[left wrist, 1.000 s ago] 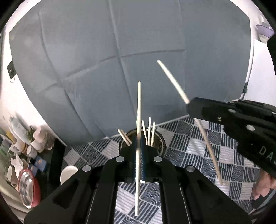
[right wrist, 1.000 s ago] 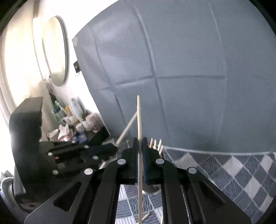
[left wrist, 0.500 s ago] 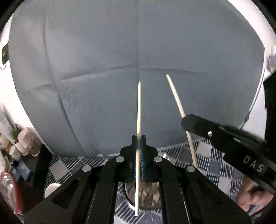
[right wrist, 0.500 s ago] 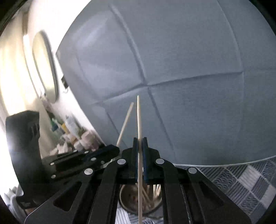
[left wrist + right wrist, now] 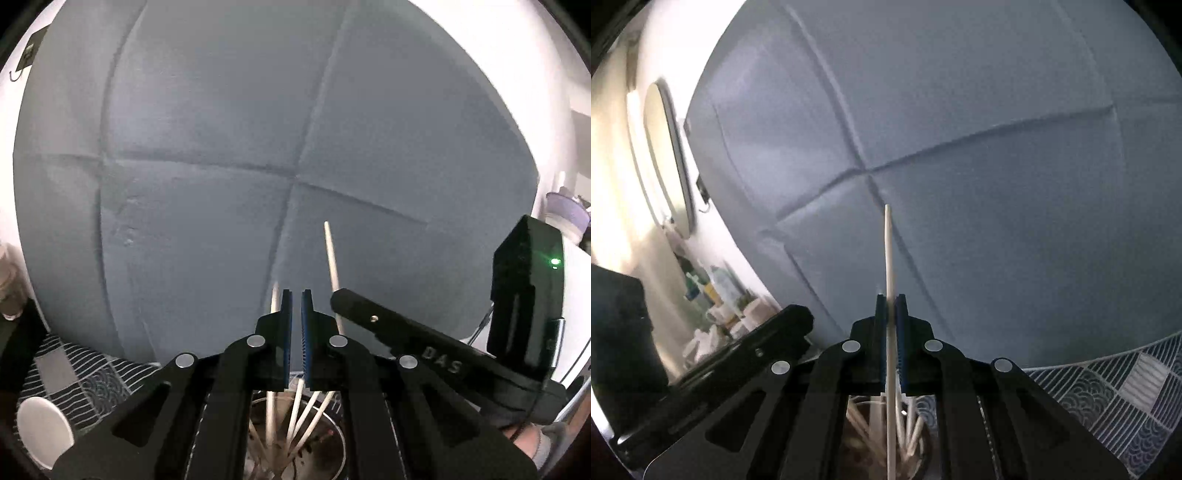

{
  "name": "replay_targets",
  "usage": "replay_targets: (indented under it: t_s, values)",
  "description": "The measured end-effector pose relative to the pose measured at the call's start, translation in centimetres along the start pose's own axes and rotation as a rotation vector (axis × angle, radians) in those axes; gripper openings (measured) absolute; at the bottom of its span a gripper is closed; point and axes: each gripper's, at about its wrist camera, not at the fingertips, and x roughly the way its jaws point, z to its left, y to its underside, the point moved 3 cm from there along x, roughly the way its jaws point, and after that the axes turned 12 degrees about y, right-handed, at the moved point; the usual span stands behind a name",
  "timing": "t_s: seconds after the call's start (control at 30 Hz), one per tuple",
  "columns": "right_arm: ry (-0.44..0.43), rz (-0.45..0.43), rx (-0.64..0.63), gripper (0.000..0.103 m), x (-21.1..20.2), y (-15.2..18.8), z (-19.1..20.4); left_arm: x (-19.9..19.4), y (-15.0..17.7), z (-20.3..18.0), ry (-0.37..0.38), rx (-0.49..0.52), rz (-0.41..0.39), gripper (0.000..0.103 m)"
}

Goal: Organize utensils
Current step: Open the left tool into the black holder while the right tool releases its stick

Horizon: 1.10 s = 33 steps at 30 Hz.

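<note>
The right hand-held gripper [image 5: 891, 306] is clamped on an upright chopstick [image 5: 888, 251] whose lower end hangs over the metal holder [image 5: 916, 428]. The left hand-held gripper [image 5: 296, 301] has its blue pads drawn together with nothing visibly between them, just above the same holder [image 5: 332, 443], where several chopsticks [image 5: 295, 417] already lean. The step in hand looks like dropping this stick in; next, the right jaws likely need to part once its tip is inside the rim.

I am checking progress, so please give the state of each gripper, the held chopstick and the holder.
Left gripper: shut, nothing between the pads.
Right gripper: shut on chopstick.
chopstick: held upright above holder.
Holder: upright, several chopsticks inside.
</note>
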Motion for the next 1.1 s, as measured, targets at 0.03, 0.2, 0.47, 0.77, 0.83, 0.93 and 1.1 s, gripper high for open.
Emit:
replay_targets:
  t_s: [0.03,0.2,0.47,0.77,0.83,0.93,1.1]
  values:
    - [0.006,0.001,-0.006,0.005,0.1,0.2,-0.1,0.1,0.3,0.1,-0.002,0.003,-0.007,0.005]
    - [0.009,0.012,-0.01,0.005,1.0,0.9,-0.2,0.4,1.7,0.9,0.006,-0.006,-0.004,0.005]
    - [0.045,0.026,-0.055,0.005,1.2,1.9,0.2,-0.6,1.6,1.2,-0.014,-0.022,-0.012,0.005]
    - [0.103,0.02,-0.115,0.005,0.5,2.7,0.5,-2.4,1.7,0.9,-0.041,-0.042,-0.022,0.013]
    - [0.118,0.014,-0.141,0.005,0.3,2.9,1.0,-2.7,2.0,0.9,-0.049,-0.047,-0.003,0.015]
    - [0.134,0.024,-0.168,0.005,-0.3,3.5,1.3,-3.4,2.5,0.9,-0.061,-0.055,0.009,0.016]
    - [0.151,0.034,-0.185,0.006,-1.4,4.5,1.3,-5.0,3.6,0.3,-0.091,-0.041,0.033,0.023]
